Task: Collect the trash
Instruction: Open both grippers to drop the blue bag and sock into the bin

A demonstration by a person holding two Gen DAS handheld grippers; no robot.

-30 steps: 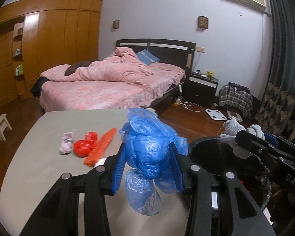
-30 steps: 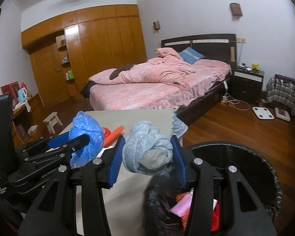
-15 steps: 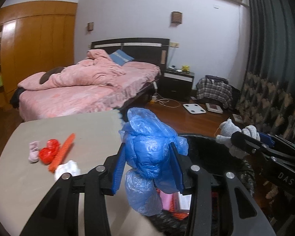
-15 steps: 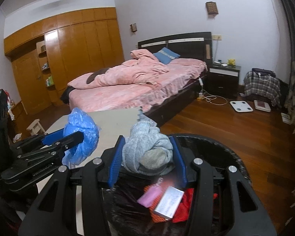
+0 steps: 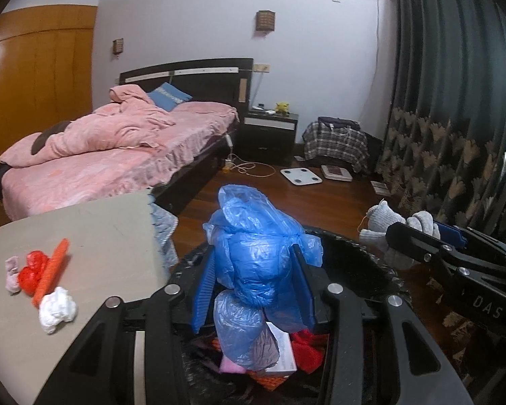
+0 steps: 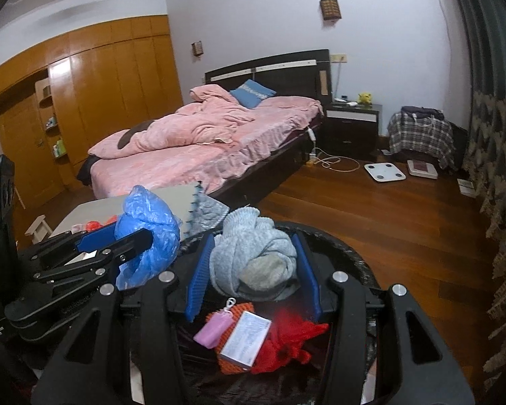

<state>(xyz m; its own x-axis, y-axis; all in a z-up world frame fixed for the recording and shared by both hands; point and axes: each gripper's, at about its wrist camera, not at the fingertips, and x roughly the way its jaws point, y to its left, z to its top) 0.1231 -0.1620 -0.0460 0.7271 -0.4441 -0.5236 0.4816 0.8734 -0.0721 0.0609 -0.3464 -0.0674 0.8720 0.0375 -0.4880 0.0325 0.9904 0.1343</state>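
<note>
Black bin (image 6: 350,253) rim half-hidden behind gripper (image 6: 253,283)

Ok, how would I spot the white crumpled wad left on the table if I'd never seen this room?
Find the grey table in front of the pink bed, beside the black trash bin. Four scraps cluster near its left edge. The white crumpled wad lies nearest the camera, at the orange strip's near end; the only white piece, beside the red wad and pale pink scrap.

Blue bag (image 5: 259,253), grey sock (image 6: 253,256)
</note>
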